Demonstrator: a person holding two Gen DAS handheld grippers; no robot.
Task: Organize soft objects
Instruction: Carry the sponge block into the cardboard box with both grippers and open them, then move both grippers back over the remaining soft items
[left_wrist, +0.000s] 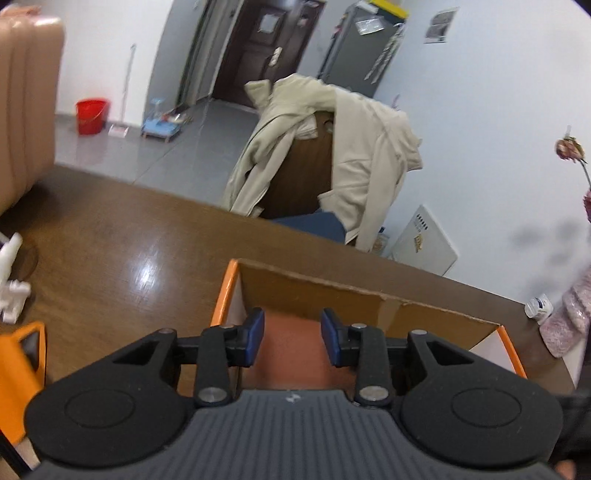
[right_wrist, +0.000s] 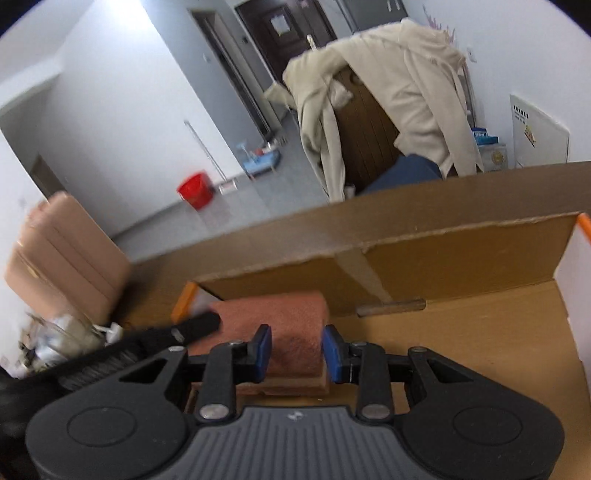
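Observation:
A folded terracotta towel (right_wrist: 284, 317) hangs over the left end of an open cardboard box with orange edges (right_wrist: 461, 258). My right gripper (right_wrist: 296, 352) is shut on the towel's near right part, with its blue pads pressed on the folded layers. In the right wrist view a black finger of my left gripper (right_wrist: 199, 325) lies on the towel's left side. In the left wrist view my left gripper (left_wrist: 291, 339) is shut on the same towel (left_wrist: 291, 358), whose fabric fills the gap between the pads, just inside the box's brown far wall (left_wrist: 369, 306).
The box stands on a brown wooden table (left_wrist: 129, 229). A beige jacket (left_wrist: 362, 147) drapes a chair beyond the table. A pink fluffy item (left_wrist: 569, 321) and a small bottle (left_wrist: 538, 306) lie at the right; a second orange-edged box (left_wrist: 26, 354) and a white object (left_wrist: 11, 284) at the left. A tan cushion (right_wrist: 62, 266) stands at the far left.

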